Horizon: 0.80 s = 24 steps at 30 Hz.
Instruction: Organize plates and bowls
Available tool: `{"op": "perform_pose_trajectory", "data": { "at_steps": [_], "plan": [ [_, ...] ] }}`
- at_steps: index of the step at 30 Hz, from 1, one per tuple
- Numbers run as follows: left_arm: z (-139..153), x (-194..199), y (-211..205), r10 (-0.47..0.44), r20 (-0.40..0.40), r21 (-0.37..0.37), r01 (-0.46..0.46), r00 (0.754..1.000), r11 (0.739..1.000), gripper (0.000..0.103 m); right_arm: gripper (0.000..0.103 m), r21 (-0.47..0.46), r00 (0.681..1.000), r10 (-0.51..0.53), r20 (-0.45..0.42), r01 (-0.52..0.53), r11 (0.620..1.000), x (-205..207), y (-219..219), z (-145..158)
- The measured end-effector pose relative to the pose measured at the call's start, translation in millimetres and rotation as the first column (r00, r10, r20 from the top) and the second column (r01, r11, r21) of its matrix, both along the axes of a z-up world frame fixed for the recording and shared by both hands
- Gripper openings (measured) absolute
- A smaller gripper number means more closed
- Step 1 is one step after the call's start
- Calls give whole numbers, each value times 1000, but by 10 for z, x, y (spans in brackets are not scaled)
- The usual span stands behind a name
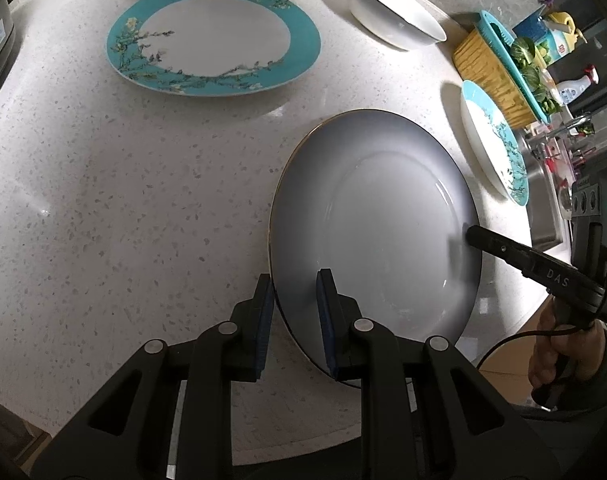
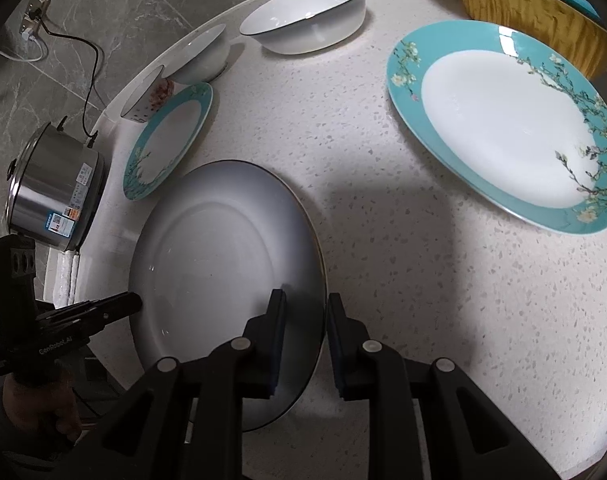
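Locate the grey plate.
The grey plate sits at the counter's near edge, between both teal plates, left gripper and right gripper straddling opposite rims.

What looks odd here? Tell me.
Little stands out. The grey plate juts over the counter edge, with the left hand-held gripper and right hand-held gripper each straddling its rim. No chips or spills show.

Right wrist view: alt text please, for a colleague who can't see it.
The right gripper straddles the near rim of a grey-white plate on a speckled counter; the left gripper reaches its opposite edge. Teal floral plates and white bowls lie beyond.
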<state>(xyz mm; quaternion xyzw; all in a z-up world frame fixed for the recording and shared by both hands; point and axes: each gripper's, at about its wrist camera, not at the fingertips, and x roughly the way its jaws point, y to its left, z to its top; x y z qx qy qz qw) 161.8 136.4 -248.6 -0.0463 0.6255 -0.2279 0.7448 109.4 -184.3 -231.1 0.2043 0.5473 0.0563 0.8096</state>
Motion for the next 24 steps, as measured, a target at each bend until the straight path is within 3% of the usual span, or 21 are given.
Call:
{"op": "perform_pose_trajectory", "data": {
  "at_steps": [15, 20, 21, 22, 24],
  "plan": [
    [-64, 153, -35, -11, 7, -7, 11, 1000, 1000, 20, 25, -64, 999, 30, 27, -28, 998, 53, 148, -51],
    [-57, 130, 39, 12, 2, -30, -12, 1000, 999, 26, 33, -76, 998, 50, 23, -48, 996, 64, 214, -48],
    [-19, 144, 70, 25, 22, -27, -24, 999, 999, 34, 35, -67, 999, 50, 20, -49, 997, 64, 208, -40],
    [71, 178, 134, 45, 56, -24, -44, 997, 999, 56, 36, -58, 999, 42, 31, -40, 998, 50, 188, -15],
    [256, 256, 263, 79, 115, -47, -74, 990, 996, 71, 49, -81, 997, 28, 75, -22, 996, 20, 142, 113]
  ]
}}
